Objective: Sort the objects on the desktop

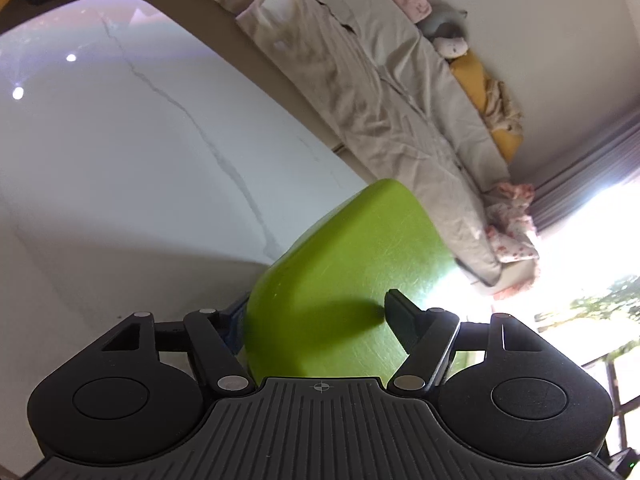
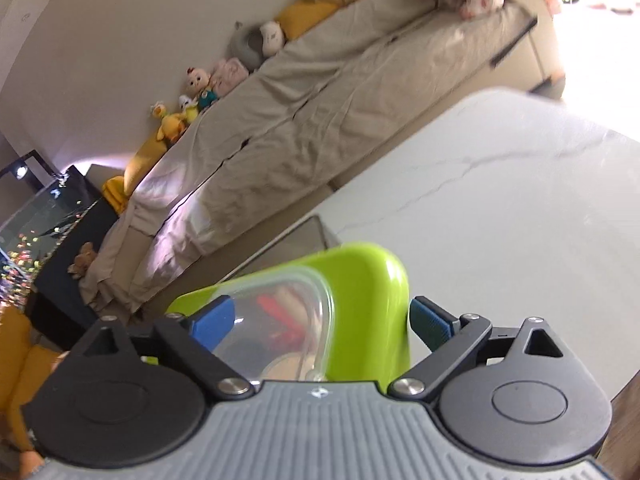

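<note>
Holding: your left tongs look clamped on the green lid.
Right tongs: spread, pads clear of the box.
Risk: lid slipping, box tipping off worktop.

The container sits between the right gripper's jaws, above the counter — its lid lies between the left gripper's jaws. Behind the counter runs the sofa, toys along its back.
</note>
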{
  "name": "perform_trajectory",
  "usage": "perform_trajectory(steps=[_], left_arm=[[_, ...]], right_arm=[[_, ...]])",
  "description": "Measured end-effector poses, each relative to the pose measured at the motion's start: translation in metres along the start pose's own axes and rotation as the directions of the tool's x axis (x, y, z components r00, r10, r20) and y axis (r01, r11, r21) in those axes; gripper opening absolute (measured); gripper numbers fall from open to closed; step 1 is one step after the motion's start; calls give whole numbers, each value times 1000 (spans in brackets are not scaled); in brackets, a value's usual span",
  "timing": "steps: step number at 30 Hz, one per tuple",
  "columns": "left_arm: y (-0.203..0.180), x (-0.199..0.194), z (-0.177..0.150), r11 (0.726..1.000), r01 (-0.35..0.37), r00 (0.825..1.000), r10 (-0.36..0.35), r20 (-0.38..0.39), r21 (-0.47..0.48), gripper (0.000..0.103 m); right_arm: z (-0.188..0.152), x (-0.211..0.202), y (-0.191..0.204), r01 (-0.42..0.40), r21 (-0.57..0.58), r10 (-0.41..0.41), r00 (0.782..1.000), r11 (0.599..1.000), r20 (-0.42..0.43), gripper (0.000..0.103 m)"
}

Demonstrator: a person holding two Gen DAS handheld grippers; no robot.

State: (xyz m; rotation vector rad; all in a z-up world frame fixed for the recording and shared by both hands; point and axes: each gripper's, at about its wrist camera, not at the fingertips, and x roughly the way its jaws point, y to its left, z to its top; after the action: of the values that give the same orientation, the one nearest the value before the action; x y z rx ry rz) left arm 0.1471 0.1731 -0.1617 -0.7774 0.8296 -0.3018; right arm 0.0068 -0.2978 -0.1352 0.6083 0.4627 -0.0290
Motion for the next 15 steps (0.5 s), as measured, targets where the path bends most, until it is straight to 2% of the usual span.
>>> perform_trajectory(steps=[2, 4, 8, 14, 15], left_arm=[[-4, 2, 1, 999, -15, 1000, 15, -5, 28, 71], [-6, 3, 1, 999, -17, 1000, 17, 3, 50, 71], [-3, 6, 2, 1000, 1, 1000, -1, -7, 25, 71], [-3, 7, 1, 1000, -5, 1000, 6, -6, 24, 72], [-3, 7, 1, 1000, -7, 1000, 7, -6, 22, 73]], right_arm=[[-3, -15, 7, 58, -94, -50, 995, 994, 86, 95], [-5, -29, 9, 89, -110, -78, 992, 990, 98, 94], [-18, -59, -1, -22, -40, 23, 999, 999, 27, 93], [-52, -70, -16, -68, 30, 70, 993, 997, -91, 92], [-57, -67, -17, -65, 39, 69, 993, 997, -99, 89]])
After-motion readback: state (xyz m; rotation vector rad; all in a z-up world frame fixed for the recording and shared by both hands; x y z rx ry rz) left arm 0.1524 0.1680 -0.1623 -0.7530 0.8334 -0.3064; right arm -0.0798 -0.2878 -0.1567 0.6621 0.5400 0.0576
